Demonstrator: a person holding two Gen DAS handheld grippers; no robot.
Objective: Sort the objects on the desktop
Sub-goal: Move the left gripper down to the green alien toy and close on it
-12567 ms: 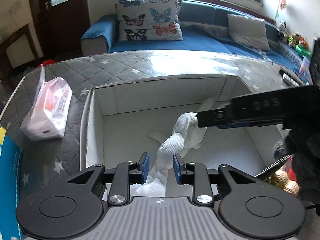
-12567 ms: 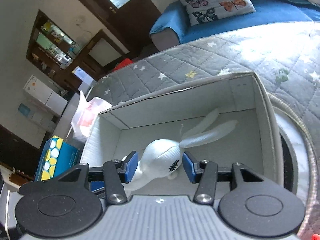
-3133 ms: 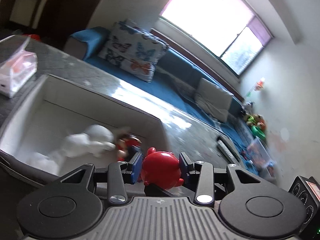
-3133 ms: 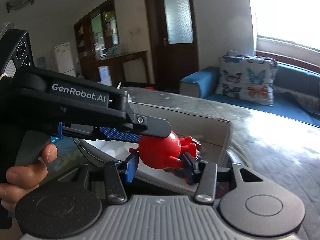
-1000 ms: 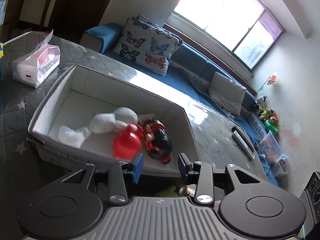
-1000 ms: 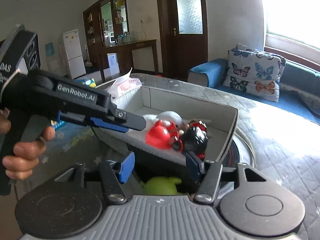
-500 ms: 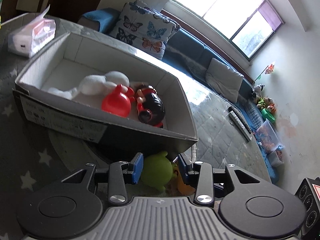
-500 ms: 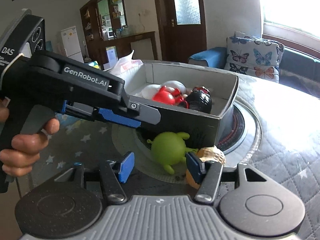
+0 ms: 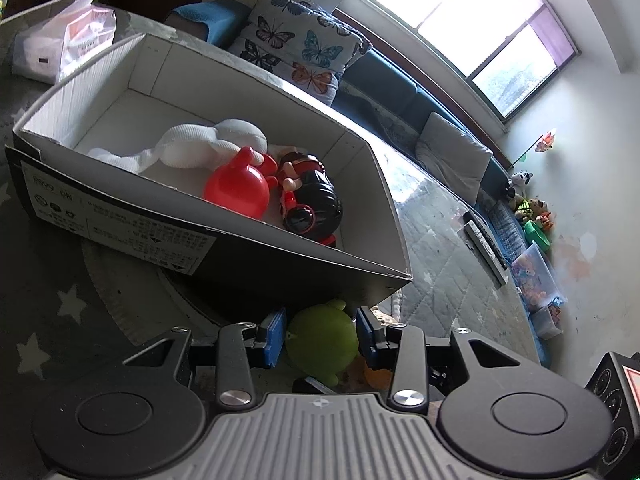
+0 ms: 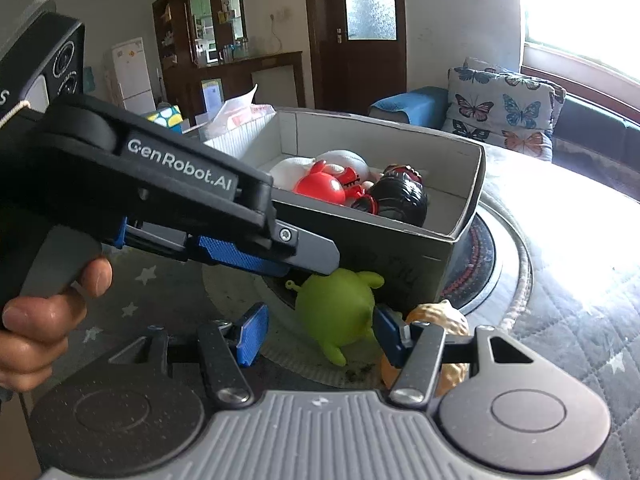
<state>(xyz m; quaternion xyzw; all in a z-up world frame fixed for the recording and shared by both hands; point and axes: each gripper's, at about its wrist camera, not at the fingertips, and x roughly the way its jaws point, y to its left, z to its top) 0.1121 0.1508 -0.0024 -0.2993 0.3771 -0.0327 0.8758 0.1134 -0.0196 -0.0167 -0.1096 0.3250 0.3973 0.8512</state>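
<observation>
Step in hand, judged: pick of green toy (image 9: 322, 340) lying on quilted table (image 10: 560, 300), just outside near wall of cardboard box (image 9: 224, 236). Left gripper (image 9: 322, 336) astride toy, jaws wide, blue pads (image 9: 275, 336) close on both flanks but not visibly pressing; not gripped yet. Right gripper (image 10: 318, 332) also apart and empty, right pad beside toy, left pad clear; tan peanut-like toy (image 10: 440, 316) just right of green one. Advice: close left jaws squarely on round body, not on limbs; keep right gripper off to avoid clash; lift clear of box rim before crossing. Inside box: white plush rabbit (image 9: 208, 146), red toy (image 9: 236, 190), black-and-red figure (image 9: 310, 198). Versus one second earlier: both views lower, green toy now between left fingers rather than hidden below box edge; box contents unchanged.
</observation>
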